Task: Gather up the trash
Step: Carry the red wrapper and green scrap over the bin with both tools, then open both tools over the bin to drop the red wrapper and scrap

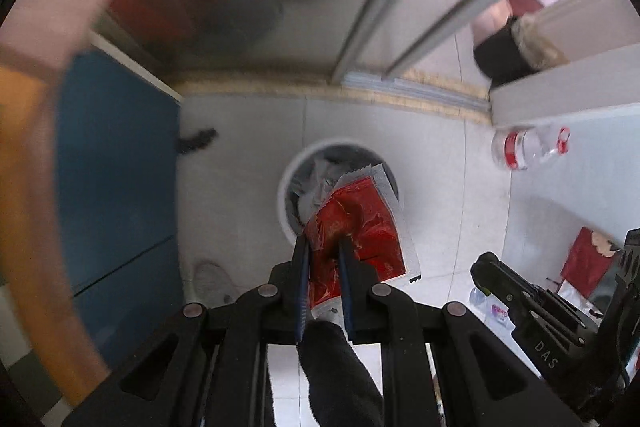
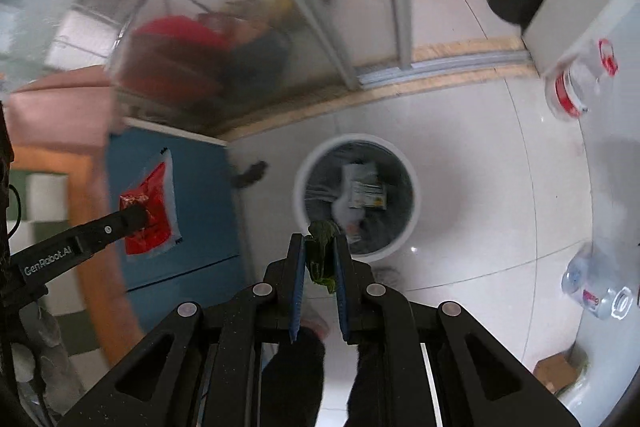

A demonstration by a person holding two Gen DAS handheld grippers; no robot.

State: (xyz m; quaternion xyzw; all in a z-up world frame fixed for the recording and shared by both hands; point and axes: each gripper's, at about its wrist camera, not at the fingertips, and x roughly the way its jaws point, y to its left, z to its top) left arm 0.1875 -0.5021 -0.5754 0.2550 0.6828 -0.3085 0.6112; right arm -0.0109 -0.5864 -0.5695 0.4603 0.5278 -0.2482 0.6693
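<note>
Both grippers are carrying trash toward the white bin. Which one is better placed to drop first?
Probably left. In its own view the left gripper holds the red wrapper over the white bin. The right gripper holds its green scrap at the near rim.

L tongs pointing down, nearly shut, pinching — R tongs angled down, likewise pinching.

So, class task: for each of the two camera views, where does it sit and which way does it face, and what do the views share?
Left wrist view: sits on the left gripper, facing down at the white bin; jaws clamp a red wrapper; the right gripper shows at the right edge.
Right wrist view: sits on the right gripper, facing down at the bin; jaws clamp a green scrap; the left gripper shows at left.
Shared: bin, wrapper, clear bottle.
</note>
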